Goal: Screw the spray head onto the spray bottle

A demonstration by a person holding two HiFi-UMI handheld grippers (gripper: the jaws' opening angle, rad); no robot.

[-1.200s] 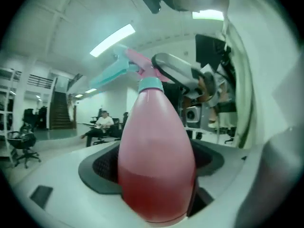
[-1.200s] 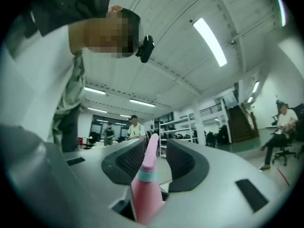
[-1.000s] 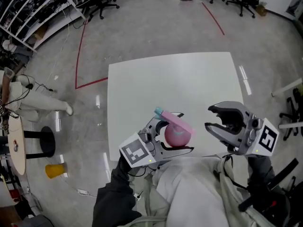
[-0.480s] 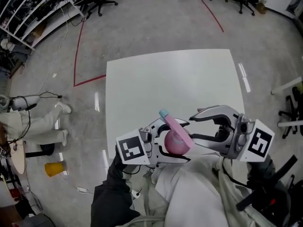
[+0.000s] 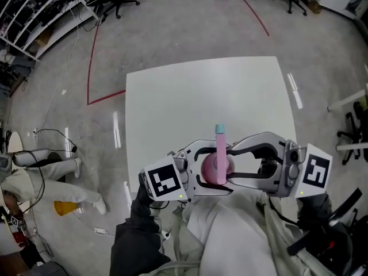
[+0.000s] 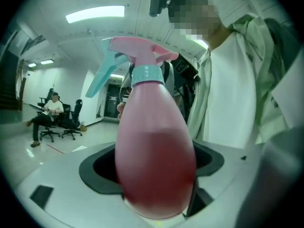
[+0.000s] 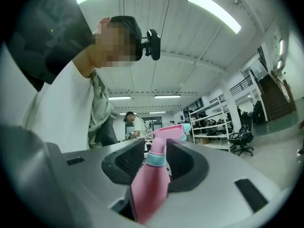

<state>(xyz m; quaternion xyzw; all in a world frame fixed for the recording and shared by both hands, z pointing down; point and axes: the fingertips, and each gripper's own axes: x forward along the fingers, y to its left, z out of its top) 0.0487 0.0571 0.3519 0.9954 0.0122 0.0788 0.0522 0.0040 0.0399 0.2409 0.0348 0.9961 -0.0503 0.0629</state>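
Observation:
A pink spray bottle [image 5: 214, 170] is held upright over the near edge of the white table [image 5: 201, 102]. My left gripper [image 5: 208, 169] is shut on its round body. In the left gripper view the bottle [image 6: 154, 160] fills the gap between the jaws. The pink spray head [image 6: 137, 49] and teal collar [image 6: 149, 75] sit on top. My right gripper [image 5: 231, 163] comes in from the right, shut on the spray head at its collar. In the right gripper view both pads flank the collar [image 7: 156, 158]. The teal nozzle [image 5: 219, 129] points away from me.
The wearer's white clothing [image 5: 230, 234] lies just below both grippers. Left of the table there is a red tape line [image 5: 92, 68] on the floor, a person in white [image 5: 34, 168] and a yellow object [image 5: 64, 207]. Office chairs [image 5: 123, 2] stand at the far edge.
My right gripper has moved left from open air and closed round the bottle's neck. The spray head has swung from pointing up-left to pointing straight away. The left gripper shifted slightly right.

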